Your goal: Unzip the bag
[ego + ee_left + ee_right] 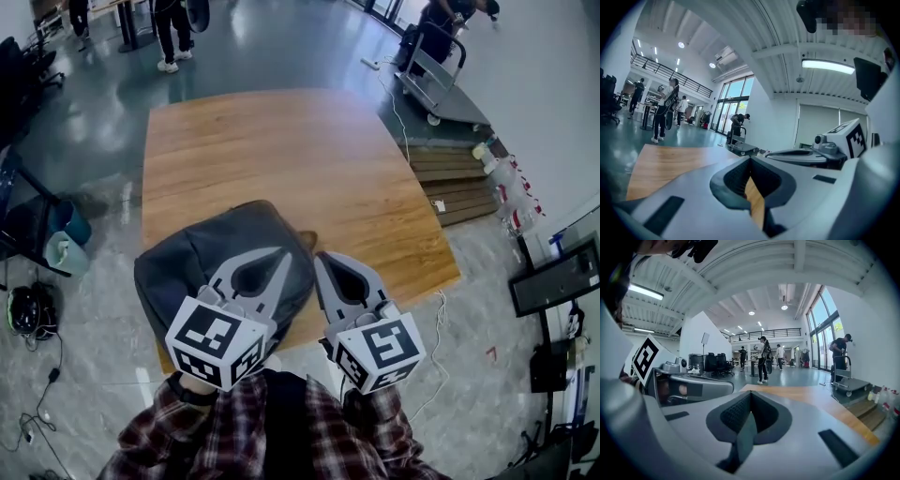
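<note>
Looking down through the head view, I see the dark grey bag (187, 258) slumped on the near left corner of the wooden table (281, 141). Both tools hang close to my chest. The left gripper (281, 255) sits above the bag's right half, and the right gripper (322, 258) is just beside it, tip over the bag's right edge. From up here I cannot tell whether either tip touches the fabric.

The gripper views settle the jaws. On the left, the two jaws meet at their tips with nothing pinched; only a thin slit behind the tips shows a strip of wood. On the right, the jaws are likewise pressed together and empty, and the slit there shows something dark grey that I cannot identify.

Neither gripper view shows the bag plainly. They look level across the table into the hall, where several people stand on the glossy floor and one bends over a cart (436, 84).
</note>
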`<act>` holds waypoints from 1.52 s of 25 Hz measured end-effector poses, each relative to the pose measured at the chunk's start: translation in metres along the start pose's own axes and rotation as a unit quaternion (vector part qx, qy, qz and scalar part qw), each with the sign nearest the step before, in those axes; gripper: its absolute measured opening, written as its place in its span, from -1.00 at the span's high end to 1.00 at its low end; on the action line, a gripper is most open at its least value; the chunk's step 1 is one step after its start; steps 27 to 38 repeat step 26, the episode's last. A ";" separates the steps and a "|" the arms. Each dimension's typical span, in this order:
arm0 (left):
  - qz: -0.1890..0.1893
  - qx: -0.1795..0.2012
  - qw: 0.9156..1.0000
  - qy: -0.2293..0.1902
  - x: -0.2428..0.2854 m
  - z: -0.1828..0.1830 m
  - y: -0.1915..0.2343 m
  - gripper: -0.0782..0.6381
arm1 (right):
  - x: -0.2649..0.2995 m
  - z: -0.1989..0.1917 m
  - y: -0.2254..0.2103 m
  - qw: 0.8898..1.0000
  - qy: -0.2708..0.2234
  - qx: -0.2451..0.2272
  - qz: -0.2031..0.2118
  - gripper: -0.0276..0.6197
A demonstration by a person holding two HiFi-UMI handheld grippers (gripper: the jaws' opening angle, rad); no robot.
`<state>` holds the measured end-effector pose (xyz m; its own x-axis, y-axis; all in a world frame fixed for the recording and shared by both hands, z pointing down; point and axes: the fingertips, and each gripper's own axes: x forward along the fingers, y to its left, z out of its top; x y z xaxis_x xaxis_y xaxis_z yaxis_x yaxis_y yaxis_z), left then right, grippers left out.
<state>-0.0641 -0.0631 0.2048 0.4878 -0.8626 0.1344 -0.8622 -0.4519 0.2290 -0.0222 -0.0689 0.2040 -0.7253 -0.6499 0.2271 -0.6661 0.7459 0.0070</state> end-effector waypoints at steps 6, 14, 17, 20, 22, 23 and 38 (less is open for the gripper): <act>-0.003 0.009 1.000 0.006 0.001 0.000 -0.004 0.76 | -0.003 -0.002 -0.002 1.000 0.001 0.007 -0.002 0.88; -0.010 0.013 1.000 0.015 0.002 -0.001 -0.006 0.76 | -0.002 -0.009 -0.001 1.000 0.012 0.014 -0.006 0.88; -0.013 0.012 1.000 0.019 0.003 -0.004 -0.005 0.76 | -0.001 -0.013 0.000 1.000 0.016 0.016 -0.005 0.88; -0.014 0.011 1.000 0.021 0.003 -0.005 -0.005 0.76 | 0.000 -0.014 0.001 1.000 0.019 0.018 -0.004 0.88; -0.014 0.012 1.000 0.022 0.004 -0.006 -0.005 0.76 | 0.000 -0.015 0.001 1.000 0.019 0.020 -0.004 0.88; -0.014 0.013 1.000 0.022 0.005 -0.006 -0.005 0.76 | 0.000 -0.015 0.000 1.000 0.019 0.020 -0.004 0.88; -0.012 0.014 1.000 0.019 0.008 -0.005 -0.004 0.76 | 0.001 -0.015 -0.003 1.000 0.016 0.020 -0.004 0.88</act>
